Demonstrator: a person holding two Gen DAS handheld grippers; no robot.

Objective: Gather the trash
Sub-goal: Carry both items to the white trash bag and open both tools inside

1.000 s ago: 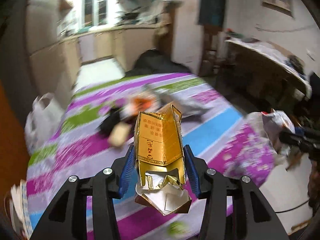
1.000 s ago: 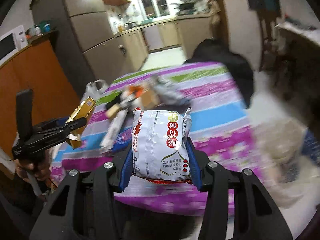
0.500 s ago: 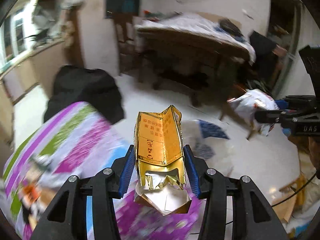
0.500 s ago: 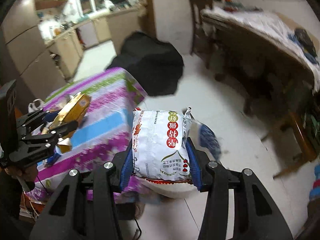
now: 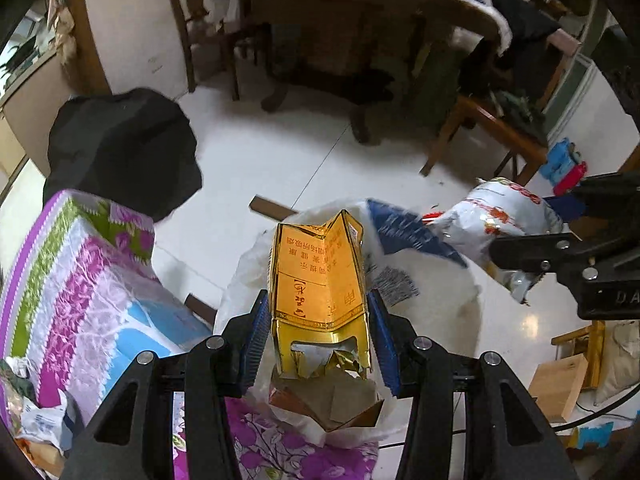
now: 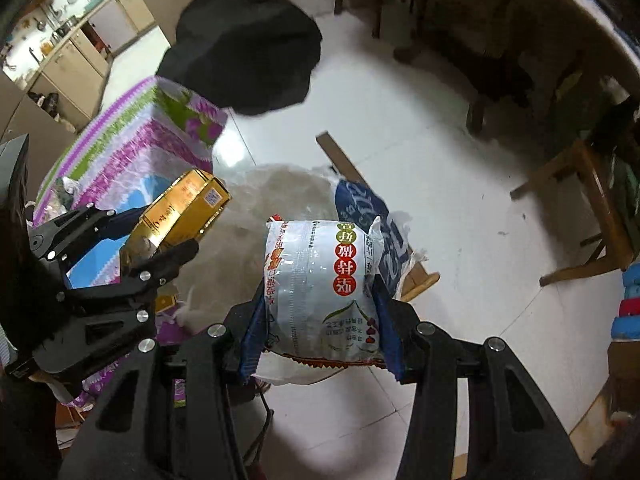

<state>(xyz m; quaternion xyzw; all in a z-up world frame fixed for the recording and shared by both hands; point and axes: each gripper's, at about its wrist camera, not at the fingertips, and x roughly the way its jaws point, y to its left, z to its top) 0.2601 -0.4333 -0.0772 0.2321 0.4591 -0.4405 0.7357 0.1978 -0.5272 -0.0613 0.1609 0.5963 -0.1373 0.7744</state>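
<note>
Your left gripper (image 5: 318,322), black with blue pads, holds a shiny gold cigarette carton (image 5: 320,276) printed with dark red characters, and your right gripper (image 6: 320,330), also black with blue pads, holds a silvery white snack packet (image 6: 322,284) with red circles, green artwork and a red zigzag edge. Beneath them lies a translucent white plastic bag (image 5: 424,292) with a dark blue printed patch. The tablecloth (image 5: 76,280) is striped purple, green, white and light blue with floral patterns, the floor (image 5: 280,152) is glossy white tile, and a black cloth (image 5: 124,148) drapes past the table.
</note>
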